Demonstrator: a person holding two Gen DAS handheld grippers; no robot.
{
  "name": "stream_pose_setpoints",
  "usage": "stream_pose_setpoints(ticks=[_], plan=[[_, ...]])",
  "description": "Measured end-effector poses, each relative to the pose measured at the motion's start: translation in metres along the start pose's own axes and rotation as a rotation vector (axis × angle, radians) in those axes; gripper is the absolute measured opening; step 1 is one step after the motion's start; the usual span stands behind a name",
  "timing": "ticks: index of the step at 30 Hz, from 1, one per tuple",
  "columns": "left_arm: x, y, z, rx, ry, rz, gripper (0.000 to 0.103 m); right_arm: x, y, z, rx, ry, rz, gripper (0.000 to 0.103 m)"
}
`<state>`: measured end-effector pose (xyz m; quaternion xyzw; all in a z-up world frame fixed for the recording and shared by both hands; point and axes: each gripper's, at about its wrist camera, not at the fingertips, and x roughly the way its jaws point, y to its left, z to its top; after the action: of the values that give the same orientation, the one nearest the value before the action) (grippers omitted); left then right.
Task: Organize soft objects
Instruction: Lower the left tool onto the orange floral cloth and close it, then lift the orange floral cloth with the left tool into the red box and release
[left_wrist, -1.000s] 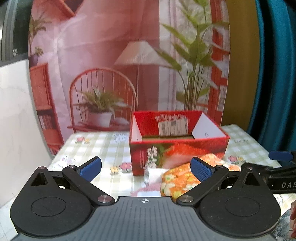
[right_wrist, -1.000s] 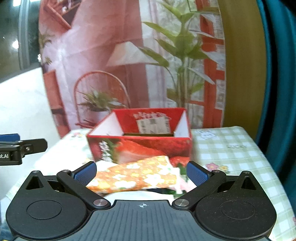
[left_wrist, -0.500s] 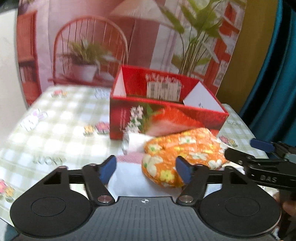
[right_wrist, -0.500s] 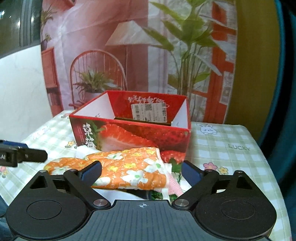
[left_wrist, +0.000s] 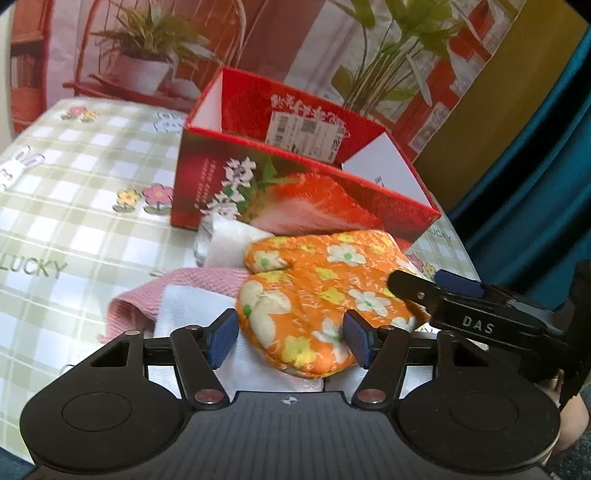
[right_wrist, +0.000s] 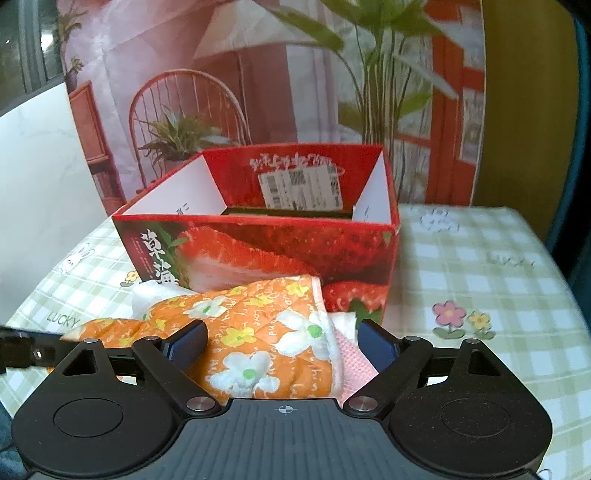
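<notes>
Landmark: red strawberry box (left_wrist: 295, 192) (right_wrist: 258, 236), open-topped, standing on the table (left_wrist: 74, 206) (right_wrist: 480, 280); white label stuck on its inner back wall.
Oven mitt (left_wrist: 317, 291) (right_wrist: 251, 332): orange, white and yellow flowers; lying flat in front of the box, just beside its front wall, on top of the other cloths.
Pink cloth (left_wrist: 177, 288) (right_wrist: 354, 362): waffle weave; in front of the box, partly under the mitt.
White cloth (left_wrist: 236, 243) (right_wrist: 155, 299): crumpled, against the front wall of the box, beside the mitt's thumb.
White towel (left_wrist: 192, 310): flat, under the mitt, farther from the box than the pink cloth.
Left claw (left_wrist: 290, 338): in front of the box, jaws closing, mitt's near end between them; left pad clear of the fabric, right pad at its edge, not yet clamped.
Right claw (right_wrist: 282, 341) (left_wrist: 443, 291): in front of the box, jaws closing, mitt's cuff end between them; pads wide of the fabric, no grip.
Table cover: green and white check, flower and rabbit prints, "LUCKY" lettering.
</notes>
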<state>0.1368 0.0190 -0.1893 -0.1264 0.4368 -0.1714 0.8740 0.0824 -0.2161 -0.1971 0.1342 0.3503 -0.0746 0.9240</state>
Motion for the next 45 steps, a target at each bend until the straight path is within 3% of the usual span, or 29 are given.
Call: stream_pose_setpoints(ticks=[2,4,6,9,14,17,32,40,45], plan=[[0.002,0.001,0.001,-0.001,0.002,-0.003,0.056,0.006,-0.002,0.000,0.023,0.023,0.024,0.083],[0.002,0.003,0.003,0.001,-0.010,-0.007,0.035,0.008,-0.001,0.000,0.032,0.038,0.051,0.080],[0.001,0.004,0.006,0.002,-0.023,-0.001,0.025,0.008,0.001,0.000,0.029,0.045,0.056,0.078],[-0.001,0.003,0.008,0.021,-0.043,0.009,0.022,0.004,0.001,0.001,0.027,0.042,0.063,0.065],[-0.010,0.002,0.011,0.045,-0.095,0.031,0.018,-0.011,-0.007,0.005,0.047,0.019,0.082,0.032],[-0.017,0.002,0.012,0.050,-0.131,0.032,0.016,-0.020,-0.011,0.006,0.039,0.001,0.092,0.018],[-0.045,0.000,0.026,0.101,-0.260,0.056,0.016,-0.053,0.004,0.021,0.002,-0.101,0.167,0.012],[-0.065,-0.023,0.071,0.206,-0.389,0.059,0.016,-0.066,0.009,0.060,-0.042,-0.187,0.181,0.012],[-0.038,-0.037,0.109,0.282,-0.383,0.101,0.016,-0.045,0.002,0.094,-0.064,-0.199,0.160,0.012]])
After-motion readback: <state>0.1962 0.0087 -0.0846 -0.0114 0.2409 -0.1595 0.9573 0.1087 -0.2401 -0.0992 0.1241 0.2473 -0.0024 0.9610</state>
